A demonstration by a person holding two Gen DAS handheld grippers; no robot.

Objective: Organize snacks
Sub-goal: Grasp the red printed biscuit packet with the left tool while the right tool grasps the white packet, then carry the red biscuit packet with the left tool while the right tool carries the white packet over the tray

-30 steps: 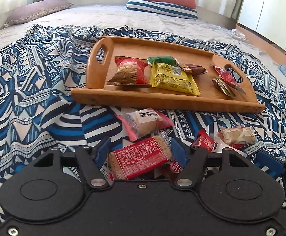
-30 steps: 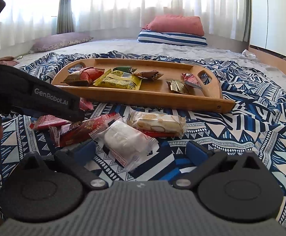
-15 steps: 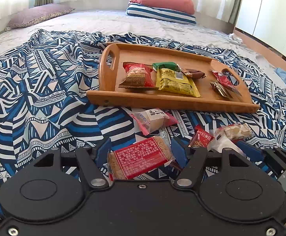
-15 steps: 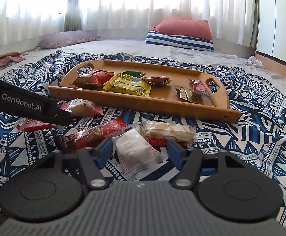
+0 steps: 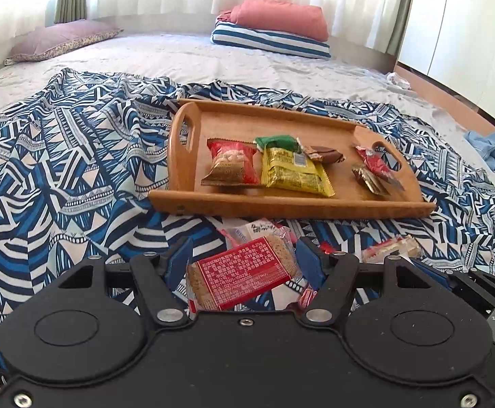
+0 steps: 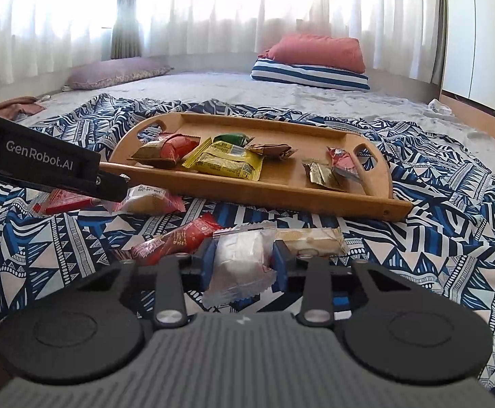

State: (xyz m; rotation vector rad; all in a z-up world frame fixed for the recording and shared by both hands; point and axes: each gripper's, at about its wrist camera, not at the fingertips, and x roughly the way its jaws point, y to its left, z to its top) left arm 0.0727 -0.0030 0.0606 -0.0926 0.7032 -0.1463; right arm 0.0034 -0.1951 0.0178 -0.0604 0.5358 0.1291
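"GenRobot.AI" in white on the black left gripper, red packet print perhaps Chinese, too small

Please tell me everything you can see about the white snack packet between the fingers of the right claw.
The white packet is a pillow-shaped snack in cloudy plastic wrap with crimped ends. It sits between the blue pads of the right claw, whose jaws have just been closing and now press its sides. It points away from the camera, over the patterned blanket.

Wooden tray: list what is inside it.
The wooden tray holds a red packet, a yellow packet partly covering a green packet, a brown packet, a small red packet and a gold packet. Anything beneath them is hidden.
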